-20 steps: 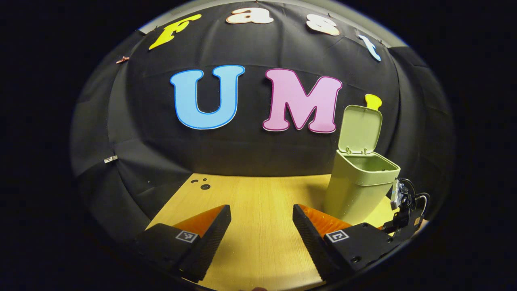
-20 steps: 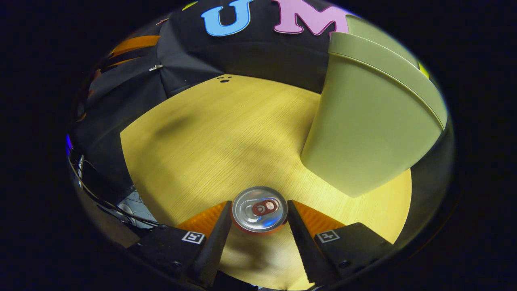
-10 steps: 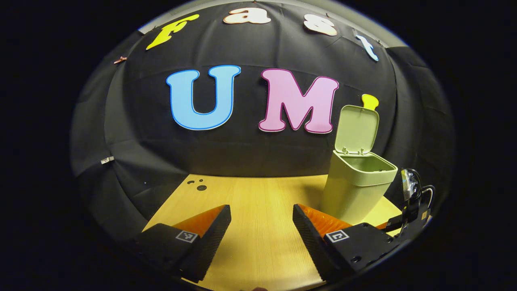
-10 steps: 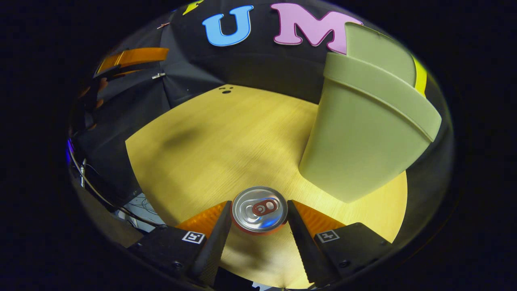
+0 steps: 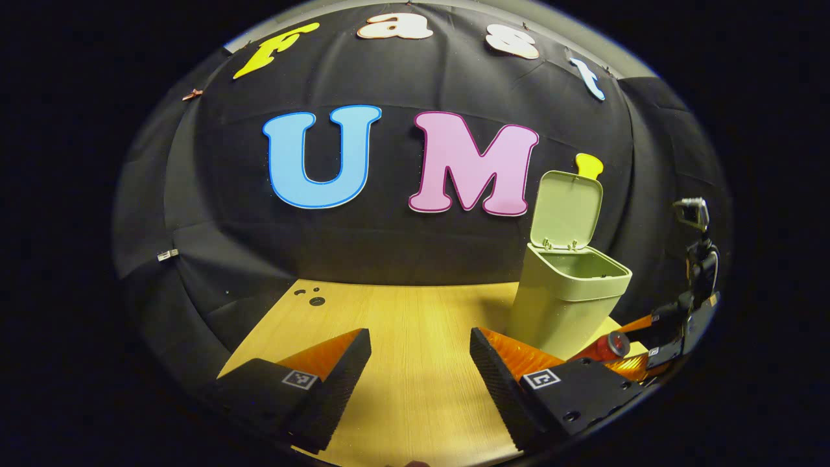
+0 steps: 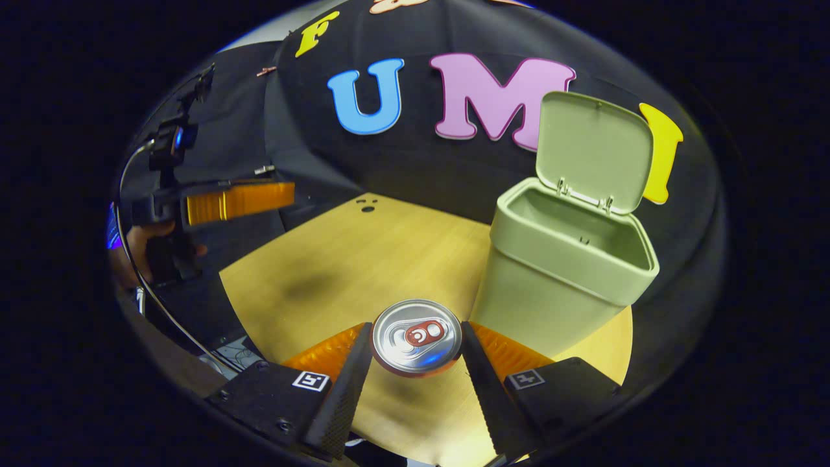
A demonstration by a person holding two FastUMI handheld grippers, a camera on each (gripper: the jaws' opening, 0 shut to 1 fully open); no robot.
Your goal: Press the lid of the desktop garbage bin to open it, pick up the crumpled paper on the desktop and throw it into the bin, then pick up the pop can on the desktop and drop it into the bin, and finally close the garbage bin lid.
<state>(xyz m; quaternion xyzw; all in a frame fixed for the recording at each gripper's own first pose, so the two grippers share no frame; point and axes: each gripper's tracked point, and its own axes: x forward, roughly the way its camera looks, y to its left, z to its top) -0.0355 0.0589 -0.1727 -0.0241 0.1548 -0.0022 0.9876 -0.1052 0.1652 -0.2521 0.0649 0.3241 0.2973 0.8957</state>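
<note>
Right now the pop can (image 6: pixel 417 337) is sitting pinched between both fingers of my right gripper (image 6: pixel 415 353), top end facing the camera, lifted clear of the desktop (image 6: pixel 363 259). I am judging this as the can-to-bin step, with no crumpled paper showing on the wood. At about two o'clock from the can, the garbage bin (image 6: pixel 551 285) is standing just beyond it with its lid (image 6: pixel 593 152) tipped up and back, mouth open. Next I am needing to carry the can up over the rim, then spread the fingers to drop it. Over at nine o'clock, my left gripper (image 5: pixel 418 363) is hovering with fingers spread on nothing, a hand (image 6: pixel 139 250) holding it, well apart from the bin.
</note>
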